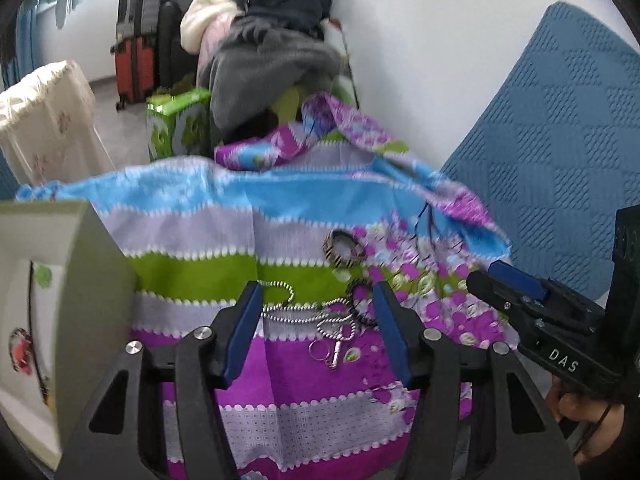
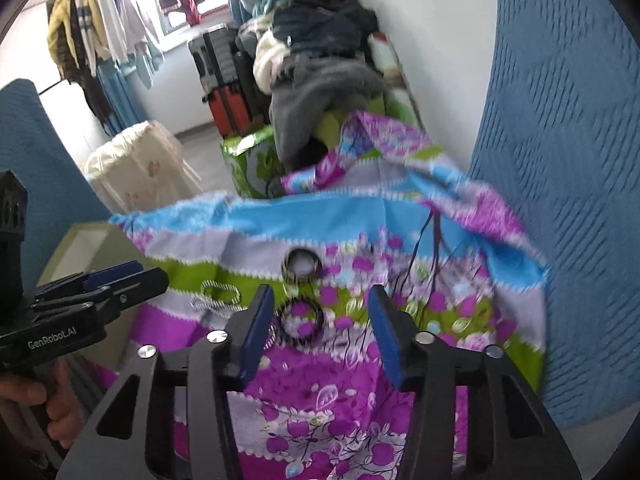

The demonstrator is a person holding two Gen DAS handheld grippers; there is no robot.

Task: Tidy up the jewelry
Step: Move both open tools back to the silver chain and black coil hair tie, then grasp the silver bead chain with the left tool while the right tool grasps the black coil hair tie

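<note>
A silver ball chain with a key ring (image 1: 320, 320) lies on the striped floral cloth (image 1: 200, 208), between the fingers of my open, empty left gripper (image 1: 316, 300). A striped bangle (image 1: 343, 249) lies beyond it. In the right wrist view the same bangle (image 2: 302, 266) and a dark bangle (image 2: 301, 320) lie just ahead of my open, empty right gripper (image 2: 320, 304); the chain (image 2: 216, 298) is to the left. An open pale box (image 1: 44, 280) stands at the left and also shows in the right wrist view (image 2: 88, 248). Each gripper appears in the other's view: the right gripper (image 1: 492, 280), the left gripper (image 2: 152, 276).
A blue textured cushion (image 1: 560, 140) leans on the wall at right. Behind the cloth are a green gift box (image 1: 176, 124), piled clothes (image 1: 264, 40), suitcases (image 1: 136, 40) and a cream covered stand (image 1: 44, 120). Thin dark cords (image 2: 432, 248) lie on the cloth at right.
</note>
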